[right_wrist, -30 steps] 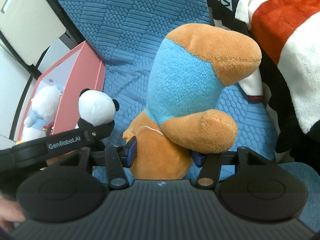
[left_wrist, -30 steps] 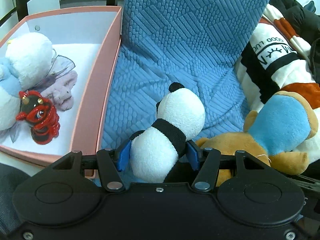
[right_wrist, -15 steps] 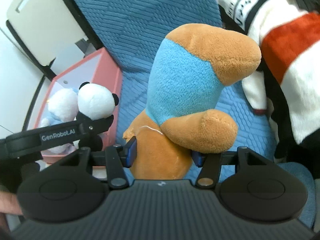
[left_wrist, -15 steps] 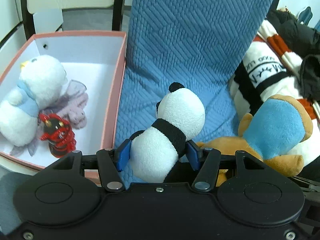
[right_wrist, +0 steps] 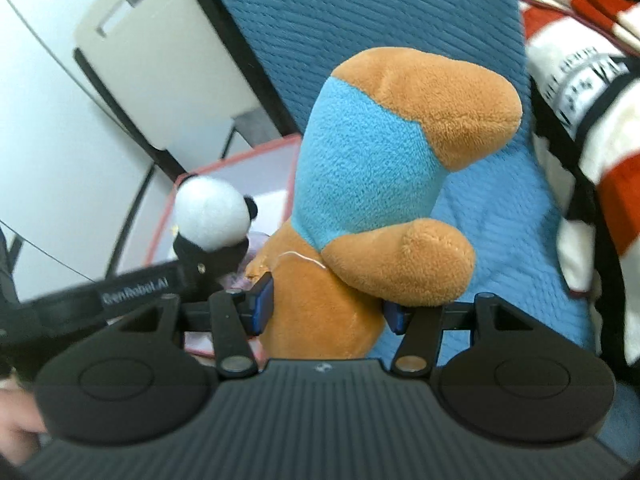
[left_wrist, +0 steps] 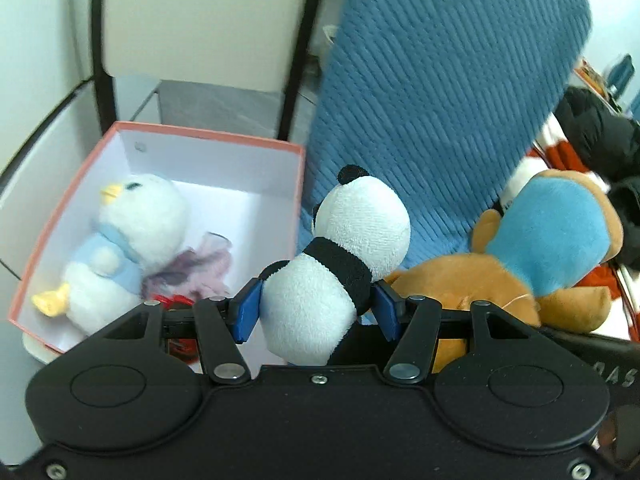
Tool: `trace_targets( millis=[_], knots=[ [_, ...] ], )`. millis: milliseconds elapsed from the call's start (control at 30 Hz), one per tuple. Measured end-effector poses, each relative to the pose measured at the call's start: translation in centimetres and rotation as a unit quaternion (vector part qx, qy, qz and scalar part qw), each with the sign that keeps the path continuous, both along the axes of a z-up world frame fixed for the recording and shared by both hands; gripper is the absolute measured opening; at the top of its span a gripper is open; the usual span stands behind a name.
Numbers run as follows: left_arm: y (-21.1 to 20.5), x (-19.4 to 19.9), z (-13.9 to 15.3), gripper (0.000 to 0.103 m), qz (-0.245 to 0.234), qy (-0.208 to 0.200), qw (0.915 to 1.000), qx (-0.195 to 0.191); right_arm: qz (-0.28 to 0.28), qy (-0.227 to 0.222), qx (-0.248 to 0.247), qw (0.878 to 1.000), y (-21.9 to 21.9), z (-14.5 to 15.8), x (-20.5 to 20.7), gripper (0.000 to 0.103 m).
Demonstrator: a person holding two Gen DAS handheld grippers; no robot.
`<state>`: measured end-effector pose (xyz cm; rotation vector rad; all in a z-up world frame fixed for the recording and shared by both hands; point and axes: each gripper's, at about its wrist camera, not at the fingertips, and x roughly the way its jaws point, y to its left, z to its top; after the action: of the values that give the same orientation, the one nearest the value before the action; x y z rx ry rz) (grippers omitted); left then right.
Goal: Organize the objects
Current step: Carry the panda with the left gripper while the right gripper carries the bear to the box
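Observation:
My left gripper (left_wrist: 316, 310) is shut on a black-and-white panda plush (left_wrist: 340, 256), held in the air beside the pink box (left_wrist: 296, 184). The box holds a white duck plush (left_wrist: 120, 232), a pale purple toy (left_wrist: 200, 272) and a red toy (left_wrist: 176, 300) partly hidden behind my gripper. My right gripper (right_wrist: 326, 304) is shut on the body of an orange bear plush in a blue top (right_wrist: 372, 168), lifted above the blue chair seat (right_wrist: 500, 240). The right wrist view also shows the panda (right_wrist: 212, 216) and the left gripper (right_wrist: 132, 284) at the left.
The blue textured chair back (left_wrist: 440, 80) rises behind both toys. A striped white, red and black garment (right_wrist: 592, 120) lies to the right on the seat. A beige panel with a black frame (left_wrist: 200, 20) stands behind the box. Part of a hand (right_wrist: 16, 420) shows at lower left.
Both grippers have risen with their plush toys still held. The seat and box now look farther below, and more of the box's inside is visible.

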<state>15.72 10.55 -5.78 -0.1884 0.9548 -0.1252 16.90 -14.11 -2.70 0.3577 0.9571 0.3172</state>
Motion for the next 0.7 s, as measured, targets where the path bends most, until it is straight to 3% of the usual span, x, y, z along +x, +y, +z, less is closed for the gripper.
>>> trace_targets(
  millis=[433,700],
  knots=[
    [8.9,1.3,3.0,0.056,0.050,-0.029,0.9983,-0.004,0.053,-0.042,-0.011,0.998,6.8,4.9,3.2,0.058],
    [12.6,2.1,1.7,0.056,0.066,-0.019,0.9976,-0.011,0.084,-0.049,-0.030,0.995,11.3,5.4,5.1,0.058]
  ],
)
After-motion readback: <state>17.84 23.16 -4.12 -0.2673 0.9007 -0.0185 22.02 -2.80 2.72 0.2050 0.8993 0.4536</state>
